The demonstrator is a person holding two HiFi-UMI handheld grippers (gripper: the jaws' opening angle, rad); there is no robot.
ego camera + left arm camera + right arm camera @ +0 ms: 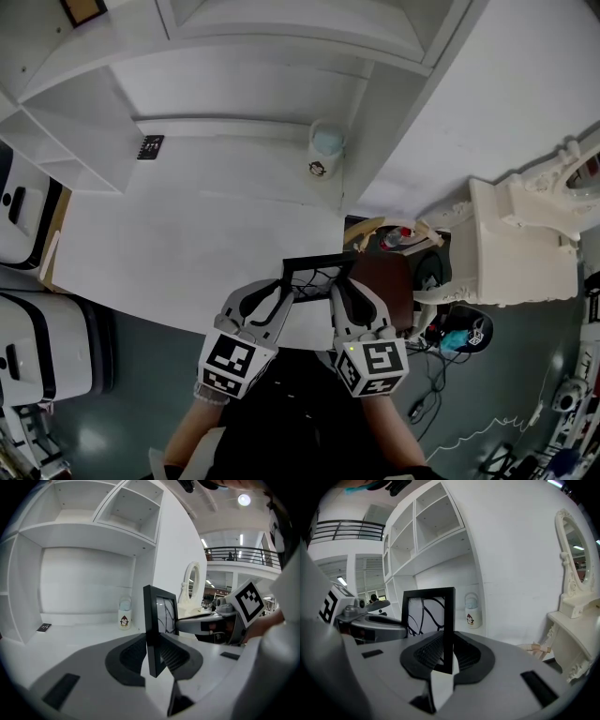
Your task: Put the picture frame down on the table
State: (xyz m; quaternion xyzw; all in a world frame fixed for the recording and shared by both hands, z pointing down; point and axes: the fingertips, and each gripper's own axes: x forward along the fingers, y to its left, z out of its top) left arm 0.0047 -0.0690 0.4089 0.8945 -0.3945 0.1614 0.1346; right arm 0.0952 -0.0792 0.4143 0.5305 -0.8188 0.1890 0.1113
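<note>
A black picture frame (pixel 317 274) with a white picture of black curved lines stands upright, held over the near edge of the white table (pixel 187 244). My left gripper (pixel 284 292) is shut on the frame's left side bar (pixel 153 634). My right gripper (pixel 337 292) is shut on its right side bar (pixel 448 630). In each gripper view the bar sits clamped between the ribbed black pads (pixel 132 656), and the other gripper shows behind the frame. The frame's bottom edge is hidden by the grippers in the head view.
A small white bottle with a penguin print (pixel 323 150) stands at the back of the table by the shelf wall. A small black card (pixel 150 146) lies at the back left. White shelving rises behind. An ornate white dressing table (pixel 525 234) stands right, with cables on the floor (pixel 450 337).
</note>
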